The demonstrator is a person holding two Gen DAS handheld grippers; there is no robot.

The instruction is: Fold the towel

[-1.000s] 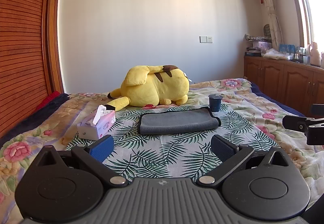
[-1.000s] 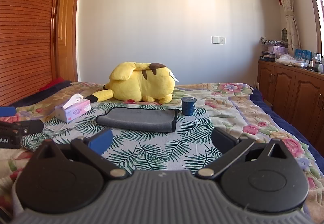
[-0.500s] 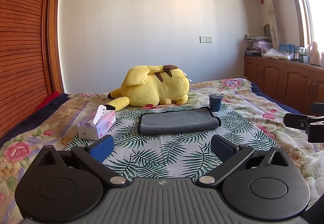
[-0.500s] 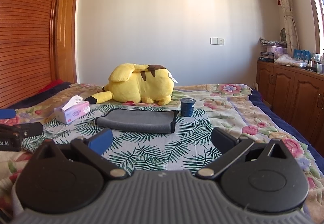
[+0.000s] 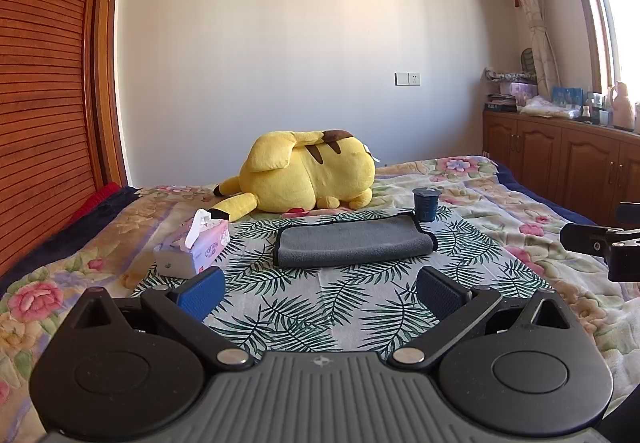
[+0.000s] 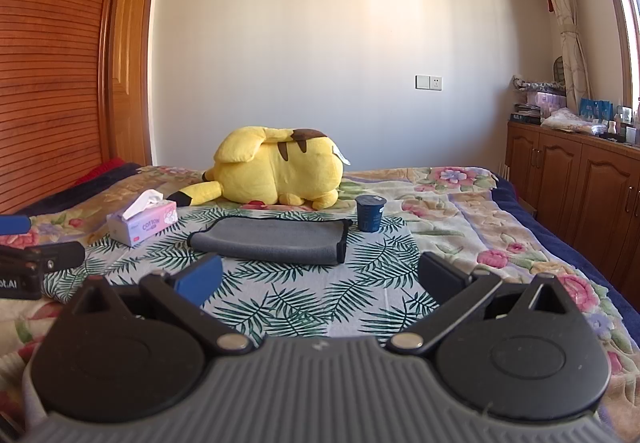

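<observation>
Since a second ago my right claw (image 6: 318, 277) has drifted slightly; the towel (image 6: 272, 239) has not moved. Both claws, left claw (image 5: 320, 289) included, are spread wide and released, holding nothing, low over the bed (image 5: 472, 199). One grey towel lies folded on the palm-leaf cloth (image 5: 304, 307) ahead, long axis left to right. Beyond: one tissue box (image 5: 194, 249) reading "COTTON", one dark cup (image 5: 427, 204), one yellow plush (image 5: 308, 177).

Spread left tongs (image 5: 320, 289) face folded towel (image 5: 354, 241).
</observation>
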